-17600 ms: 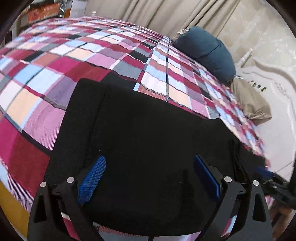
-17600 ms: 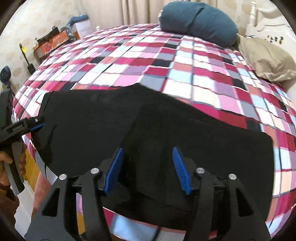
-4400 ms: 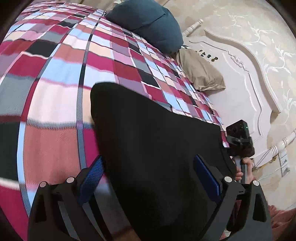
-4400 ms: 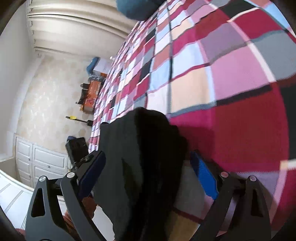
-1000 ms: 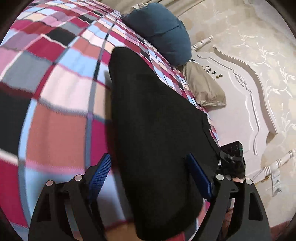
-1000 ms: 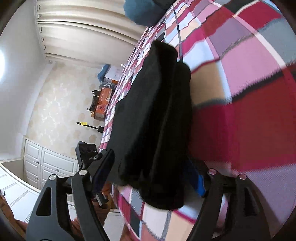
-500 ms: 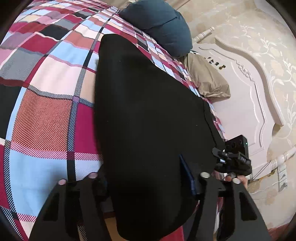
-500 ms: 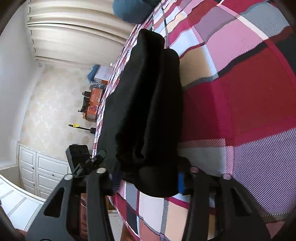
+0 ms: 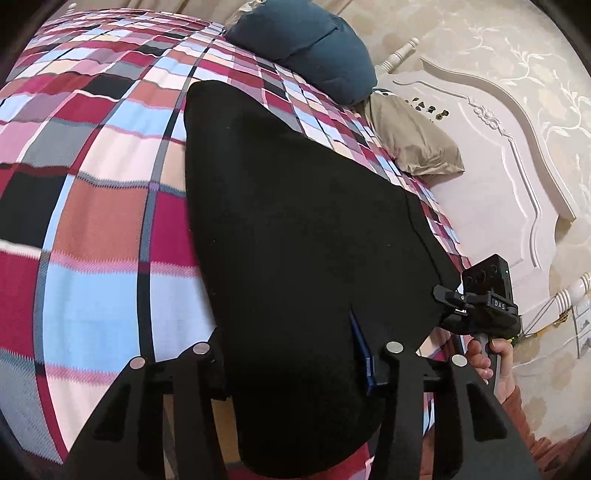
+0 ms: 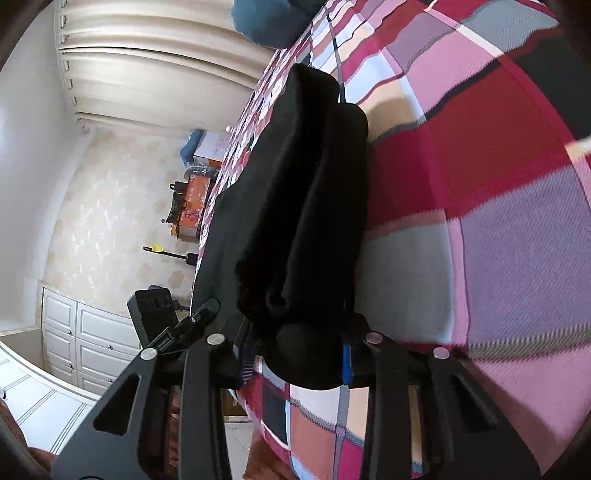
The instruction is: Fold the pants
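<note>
The black pants lie as a long folded strip on the checked bed cover. Both jaws have just been closing: the left gripper and the right gripper each pinch a near corner of the cloth. Lift both corners together, evenly — keep the edge taut — and carry it toward the far end.

Black pants, folded into thick layered bundle, lying on checkered bedspread.

The black pants hide the left gripper's left pad; the blue pillow is cut off by the frame's top edge.
</note>
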{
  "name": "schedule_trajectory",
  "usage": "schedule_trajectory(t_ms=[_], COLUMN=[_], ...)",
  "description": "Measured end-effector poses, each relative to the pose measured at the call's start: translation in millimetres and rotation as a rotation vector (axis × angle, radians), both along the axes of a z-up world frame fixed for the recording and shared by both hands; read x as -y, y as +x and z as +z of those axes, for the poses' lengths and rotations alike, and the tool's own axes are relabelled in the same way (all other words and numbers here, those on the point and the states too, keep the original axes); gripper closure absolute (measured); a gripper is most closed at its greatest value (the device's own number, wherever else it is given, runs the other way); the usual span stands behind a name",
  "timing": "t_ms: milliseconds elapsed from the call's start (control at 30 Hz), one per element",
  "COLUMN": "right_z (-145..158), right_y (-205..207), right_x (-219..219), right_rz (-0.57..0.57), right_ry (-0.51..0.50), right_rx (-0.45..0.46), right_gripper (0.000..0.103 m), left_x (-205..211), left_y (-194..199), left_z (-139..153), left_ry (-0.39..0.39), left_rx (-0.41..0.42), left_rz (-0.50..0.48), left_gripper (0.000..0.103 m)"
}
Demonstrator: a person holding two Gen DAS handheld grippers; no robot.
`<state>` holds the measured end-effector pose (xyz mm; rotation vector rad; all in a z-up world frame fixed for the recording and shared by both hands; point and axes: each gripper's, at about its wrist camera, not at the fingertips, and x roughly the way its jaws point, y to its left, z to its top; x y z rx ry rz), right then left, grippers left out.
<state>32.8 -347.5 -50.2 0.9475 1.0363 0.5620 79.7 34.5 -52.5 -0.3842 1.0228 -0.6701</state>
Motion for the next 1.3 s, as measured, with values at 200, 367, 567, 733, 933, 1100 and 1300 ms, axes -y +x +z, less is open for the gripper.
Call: schedule_trajectory(t_ms=[200, 367, 567, 733, 933, 1100, 1300], right_z=[-5, -7, -9, -11, -19, -24, -29], right_y=[9, 16, 18, 16, 13, 13, 13], right_x=[0, 0, -1, 1, 3, 6, 9], right_rz=[-0.006, -0.007, -0.003, -0.001, -0.008, -0.02, -0.021], right_ry=[0.018, 0.024, 0.025, 0.028, 0.055, 0.106, 0.183], right_rx=[-0.01, -0.011, -0.011, -0.01, -0.017, -0.018, -0.017], right_gripper=[0.069, 0.069, 0.069, 0.069, 0.068, 0.061, 0.056], left_x=[-2, -2, -3, -4, -3, -8, -2], left_y=[-4, -5, -6, -7, -8, -7, -14], left_z=[-1, -3, -3, -3, -7, -15, -13], left_ry=[-0.016, -0.027, -0.027, -0.028, -0.023, -0.07, -0.087], left_rx=[-0.009, -0.013, -0.015, -0.016, -0.001, -0.031, 0.002], left_rz=[0.006, 0.012, 0.007, 0.006, -0.007, 0.008, -0.007], left_gripper=[0.054, 0.054, 0.054, 0.054, 0.049, 0.033, 0.017])
